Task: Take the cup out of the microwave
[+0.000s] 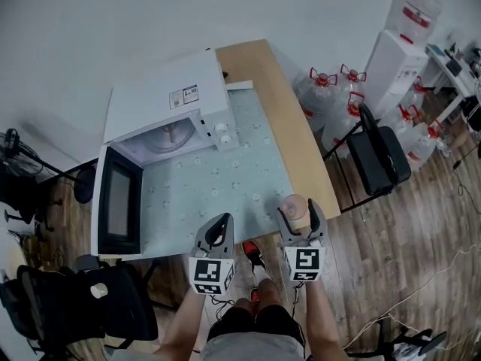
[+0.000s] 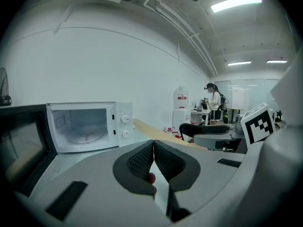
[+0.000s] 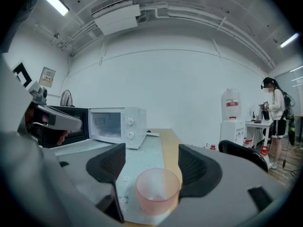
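Cup on table edge, microwave open.
R gripper jaws wide round it; L gripper pinched closed, empty, alongside.

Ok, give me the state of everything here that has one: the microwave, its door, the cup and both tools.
microwave: nothing inside.
microwave door: swung wide open.
cup: upright on the table, outside the microwave, looks empty.
left tool: shut, holding nothing.
right tool: open, jaws on either side of the cup.
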